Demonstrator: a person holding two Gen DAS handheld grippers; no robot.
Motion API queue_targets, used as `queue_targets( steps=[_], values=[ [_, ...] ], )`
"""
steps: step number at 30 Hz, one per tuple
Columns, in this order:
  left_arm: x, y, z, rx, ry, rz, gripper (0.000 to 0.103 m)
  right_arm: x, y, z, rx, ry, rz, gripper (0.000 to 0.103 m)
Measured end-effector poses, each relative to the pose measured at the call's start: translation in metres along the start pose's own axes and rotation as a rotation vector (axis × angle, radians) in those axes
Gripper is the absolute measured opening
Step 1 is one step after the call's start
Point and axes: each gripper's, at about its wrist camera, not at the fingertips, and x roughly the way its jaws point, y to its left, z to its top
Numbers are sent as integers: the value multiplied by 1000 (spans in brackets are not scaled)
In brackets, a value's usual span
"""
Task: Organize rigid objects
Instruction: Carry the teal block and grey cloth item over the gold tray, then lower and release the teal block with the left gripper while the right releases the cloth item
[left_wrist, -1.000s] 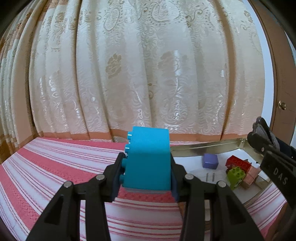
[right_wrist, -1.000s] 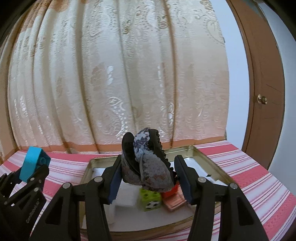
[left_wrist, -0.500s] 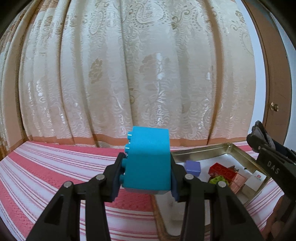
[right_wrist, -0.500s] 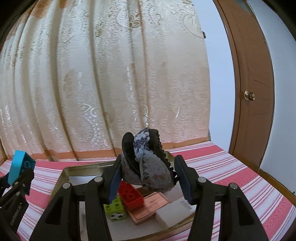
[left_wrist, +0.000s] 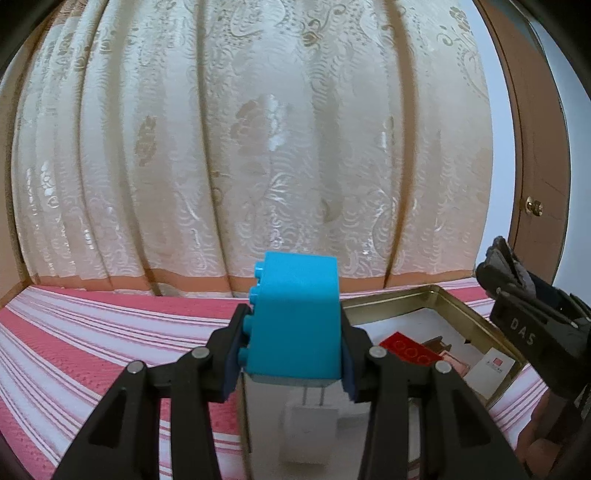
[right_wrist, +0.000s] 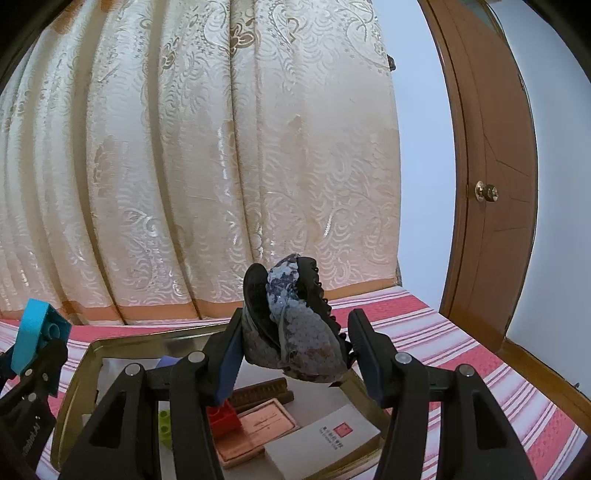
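My left gripper (left_wrist: 293, 350) is shut on a bright blue building block (left_wrist: 295, 317), held above the near-left part of a gold metal tin (left_wrist: 391, 297). My right gripper (right_wrist: 297, 352) is shut on a dark sequined hair claw (right_wrist: 299, 325), held over the tin's (right_wrist: 77, 387) right half. In the right wrist view the left gripper (right_wrist: 33, 354) and the blue block (right_wrist: 37, 332) show at the left edge. In the left wrist view the right gripper (left_wrist: 517, 295) and the hair claw (left_wrist: 506, 262) show at the right edge.
The tin holds a red brick (right_wrist: 221, 417), a green brick (right_wrist: 166, 424), a pink card case (right_wrist: 258, 428), a white box (right_wrist: 325, 443), a brown stick (right_wrist: 258, 393) and a white plug (left_wrist: 310, 424). A red striped cloth (right_wrist: 443, 350) covers the table; curtain (right_wrist: 221, 166) behind, wooden door (right_wrist: 495, 184) right.
Both grippers have swung to the right with their loads still gripped. The tin has slid left in both views and now lies under the left gripper; the door shows larger.
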Motion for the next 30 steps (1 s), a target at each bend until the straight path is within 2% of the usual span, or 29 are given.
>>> queue_targets(
  steps=[8,14,30],
  values=[
    [14,-19,0,8,35,-18,42,16,-1,-2,-21,33,-8,58],
    [30,-25,-3,2,98,1,42,22,7,-3,-48,45,-3,58],
    [60,-29,-12,9,235,61,42,46,34,-6,-118,191,38,58]
  ],
)
